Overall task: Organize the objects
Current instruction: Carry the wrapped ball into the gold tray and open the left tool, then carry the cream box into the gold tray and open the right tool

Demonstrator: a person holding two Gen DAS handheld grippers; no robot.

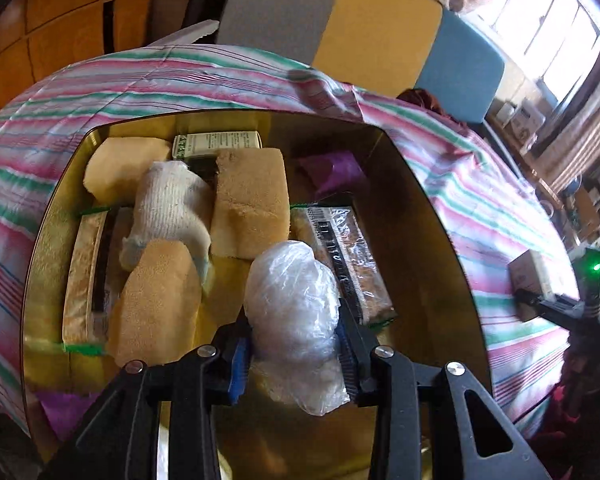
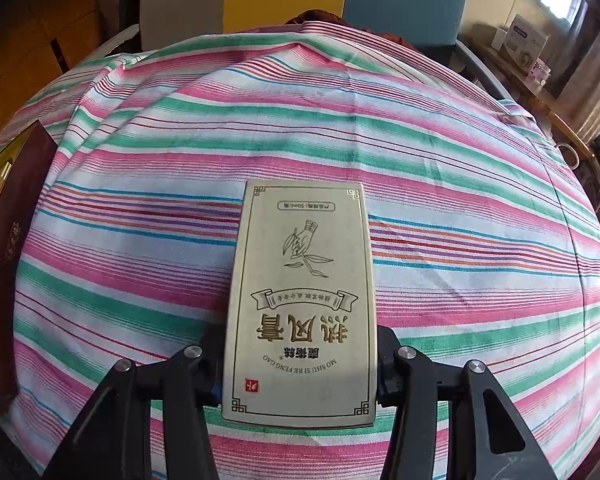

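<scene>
A crumpled clear plastic bag bundle (image 1: pixel 296 320) was clamped between the blue-padded jaws of the left gripper (image 1: pixel 294 354), which was held above a gold-lined open box (image 1: pixel 432 216). The bundle hung over the box's near middle, just beside a wrapped flat packet with a barcode (image 1: pixel 348 256). Inside the box were seen three tan sponge blocks, one at the far left (image 1: pixel 120 168), one in the centre (image 1: pixel 252 200) and one near the front (image 1: pixel 156 300), with a white knitted cloth roll (image 1: pixel 168 208) lying among them and a small printed white carton (image 1: pixel 216 144) against the far wall. The box sat on a pink, green and white striped cloth (image 2: pixel 460 168). A flat silver-grey carton with gold Chinese lettering (image 2: pixel 304 300) was gripped at its sides by the right gripper (image 2: pixel 300 364) above the cloth, well apart from the box.
</scene>
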